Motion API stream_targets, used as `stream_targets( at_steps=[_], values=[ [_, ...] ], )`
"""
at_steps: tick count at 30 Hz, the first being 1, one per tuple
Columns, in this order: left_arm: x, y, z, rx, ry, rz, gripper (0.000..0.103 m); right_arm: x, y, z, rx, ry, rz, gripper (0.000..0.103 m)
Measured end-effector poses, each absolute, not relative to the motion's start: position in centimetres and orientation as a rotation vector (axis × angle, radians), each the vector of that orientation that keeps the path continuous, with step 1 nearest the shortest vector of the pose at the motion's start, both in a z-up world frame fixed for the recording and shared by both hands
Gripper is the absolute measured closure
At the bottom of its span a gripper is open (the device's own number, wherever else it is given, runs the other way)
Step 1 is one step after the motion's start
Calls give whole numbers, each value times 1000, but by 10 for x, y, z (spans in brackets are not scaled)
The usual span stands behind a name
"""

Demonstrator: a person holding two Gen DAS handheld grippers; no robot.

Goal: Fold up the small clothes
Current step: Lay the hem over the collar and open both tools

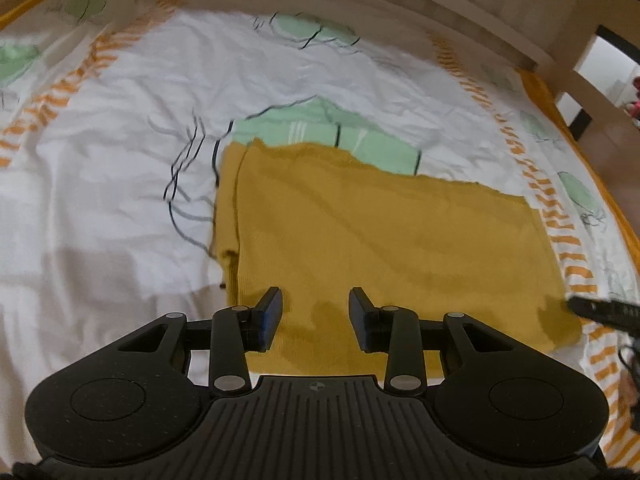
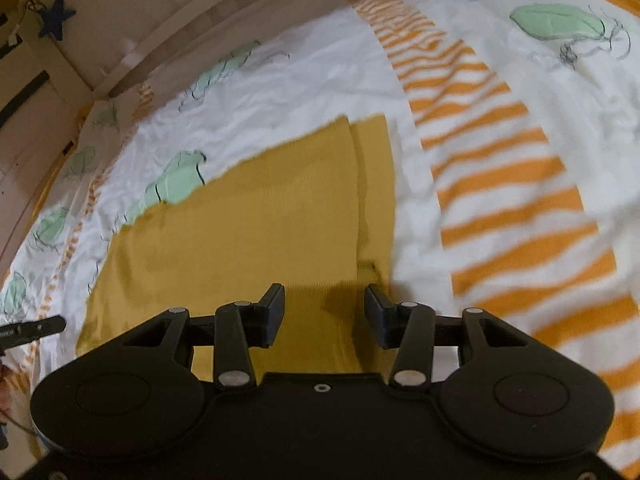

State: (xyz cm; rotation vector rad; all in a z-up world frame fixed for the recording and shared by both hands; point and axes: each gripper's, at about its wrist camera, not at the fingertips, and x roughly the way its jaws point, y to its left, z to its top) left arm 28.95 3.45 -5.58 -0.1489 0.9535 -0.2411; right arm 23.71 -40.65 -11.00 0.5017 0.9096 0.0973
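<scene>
1 mustard garment (image 1: pixel 360 236) lies flat on the bed sheet (image 1: pixel 120 160), a narrow folded strip along 1 side edge. My left gripper (image 1: pixel 316 316) hovers over its near edge, fingers (image 1: pixel 270 312) apart, holding nothing. My right gripper (image 2: pixel 324 312) sits over the strip end, fingers (image 2: pixel 276 308) apart, also holding nothing. No containers visible. Wooden bed frame (image 1: pixel 460 12) behind.

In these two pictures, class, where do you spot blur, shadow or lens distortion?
Left wrist view: bedspread smeared by motion blur, bed frame bowed by fisheye. Right wrist view: orange stripes streaked, dark shadow on the mustard garment between the open right gripper fingers.
</scene>
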Motion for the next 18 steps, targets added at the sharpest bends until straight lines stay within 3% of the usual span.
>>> stream_targets(
  at_steps=[3,4,5,12,14,16,18],
  values=[
    [292,33,-70,-149,993,-230,68,235,-401,-116,502,959,93,49],
    [293,32,-72,-143,998,-229,68,233,-399,-117,479,969,84,61],
    [293,32,-74,-134,997,-234,68,231,-396,-117,433,979,59,95],
    [294,32,-78,-134,997,-217,68,223,-399,-116,409,994,40,93],
    [294,29,-80,-128,999,-221,68,221,-401,-115,425,978,64,83],
    [295,26,-82,-123,1007,-226,68,218,-405,-115,470,950,66,81],
    [295,22,-84,-120,1013,-230,68,218,-412,-115,518,937,59,64]
  ],
)
